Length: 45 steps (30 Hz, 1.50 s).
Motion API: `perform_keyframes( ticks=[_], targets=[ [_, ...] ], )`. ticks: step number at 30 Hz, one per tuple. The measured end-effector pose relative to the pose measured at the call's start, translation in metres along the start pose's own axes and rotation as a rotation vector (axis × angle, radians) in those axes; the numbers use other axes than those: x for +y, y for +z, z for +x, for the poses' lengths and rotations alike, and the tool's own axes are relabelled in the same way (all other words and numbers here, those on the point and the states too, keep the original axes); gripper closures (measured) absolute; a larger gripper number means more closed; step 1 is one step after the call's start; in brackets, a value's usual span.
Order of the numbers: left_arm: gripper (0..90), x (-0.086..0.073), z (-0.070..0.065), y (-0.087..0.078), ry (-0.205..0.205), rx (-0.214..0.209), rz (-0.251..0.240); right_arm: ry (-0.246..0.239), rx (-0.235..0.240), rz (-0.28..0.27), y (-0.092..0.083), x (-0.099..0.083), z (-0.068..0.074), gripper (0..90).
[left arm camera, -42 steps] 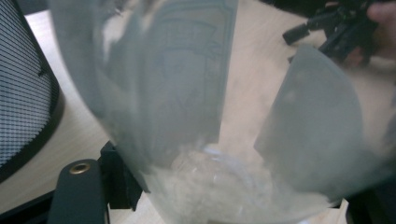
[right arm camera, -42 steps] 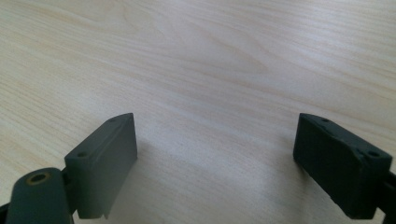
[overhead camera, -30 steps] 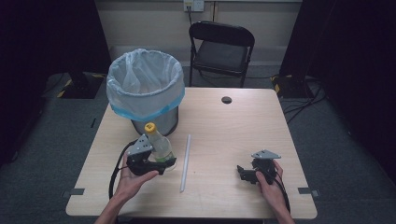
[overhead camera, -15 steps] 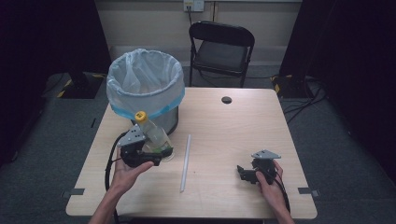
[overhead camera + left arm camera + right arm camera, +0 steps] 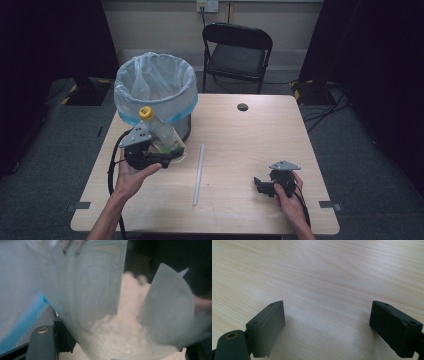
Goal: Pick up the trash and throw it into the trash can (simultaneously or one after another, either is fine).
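Observation:
A clear plastic bottle (image 5: 161, 134) with a yellow cap is held tilted above the table, cap toward the bin. My left gripper (image 5: 167, 159) is shut on its lower body, and the bottle (image 5: 100, 297) looms blurred and close in the left gripper view. The bin (image 5: 155, 90), lined with a pale blue bag, stands at the table's far left just behind the bottle. My right gripper (image 5: 257, 186) rests low at the table's near right, its jaws wide open over bare wood (image 5: 327, 285) with nothing between them.
A white straw (image 5: 199, 172) lies lengthwise in the middle of the wooden table (image 5: 260, 145). A round cable hole (image 5: 243, 107) sits near the far edge. A black folding chair (image 5: 237, 50) stands behind the table. The floor around is dark.
My left gripper has lifted the bottle off the table and carried it up toward the bin's rim. The right gripper has stayed where it was.

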<state>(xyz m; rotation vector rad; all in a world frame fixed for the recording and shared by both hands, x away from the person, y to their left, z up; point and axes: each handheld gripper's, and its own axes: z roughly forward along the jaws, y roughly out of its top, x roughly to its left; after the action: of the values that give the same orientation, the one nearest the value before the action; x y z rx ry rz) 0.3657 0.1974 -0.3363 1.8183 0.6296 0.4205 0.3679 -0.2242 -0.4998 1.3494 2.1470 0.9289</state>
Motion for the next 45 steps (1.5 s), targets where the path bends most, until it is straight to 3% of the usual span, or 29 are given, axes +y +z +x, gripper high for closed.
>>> perform_keyframes(
  ticks=[12,19,29,37,45],
  targets=[
    [28.3,0.039,0.003,-0.010,0.023,0.001,-0.048,0.000,0.000,0.000,0.000,0.000,0.000,12.1],
    [28.3,0.054,0.008,-0.015,0.022,0.005,-0.049,0.000,0.000,0.000,0.000,0.000,0.000,12.1],
    [28.3,0.081,0.022,-0.027,0.008,-0.002,-0.109,0.002,0.000,0.002,0.000,0.000,0.000,12.1],
    [28.3,0.094,0.031,-0.031,0.009,0.025,-0.121,0.002,0.000,0.002,0.000,0.000,0.000,12.1],
    [28.3,0.110,0.049,-0.034,0.003,0.048,-0.133,0.002,0.000,0.002,0.000,0.000,0.000,12.1]
  ],
)
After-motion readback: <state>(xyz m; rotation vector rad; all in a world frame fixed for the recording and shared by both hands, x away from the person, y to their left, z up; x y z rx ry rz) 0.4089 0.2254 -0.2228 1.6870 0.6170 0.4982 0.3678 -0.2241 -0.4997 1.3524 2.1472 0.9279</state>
